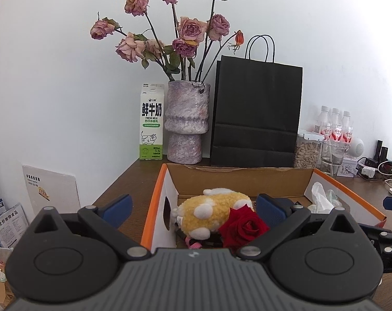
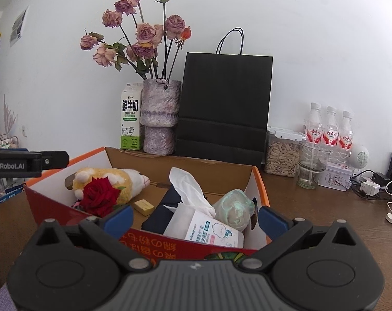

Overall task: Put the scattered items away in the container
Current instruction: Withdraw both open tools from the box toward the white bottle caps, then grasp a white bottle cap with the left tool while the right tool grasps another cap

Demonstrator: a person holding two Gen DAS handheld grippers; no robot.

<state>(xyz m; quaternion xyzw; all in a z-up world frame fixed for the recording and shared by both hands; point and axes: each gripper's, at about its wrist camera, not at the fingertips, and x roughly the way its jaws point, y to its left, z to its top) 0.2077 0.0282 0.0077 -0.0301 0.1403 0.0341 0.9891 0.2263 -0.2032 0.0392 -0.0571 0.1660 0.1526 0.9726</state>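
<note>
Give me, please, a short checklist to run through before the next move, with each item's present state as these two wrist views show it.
1. Left gripper jaws open and holding nothing: ok.
2. Right gripper jaws open and holding nothing: ok.
3. Plush toy, red rose, tissue pack and small yellow block lie inside the cardboard box: ok.
4. No scattered item left on the table near the box: cannot tell; the near side is hidden behind the grippers.
5. Box stands flat on the table: ok.
6. Vase and black bag stand behind the box, not inside it: ok.
</note>
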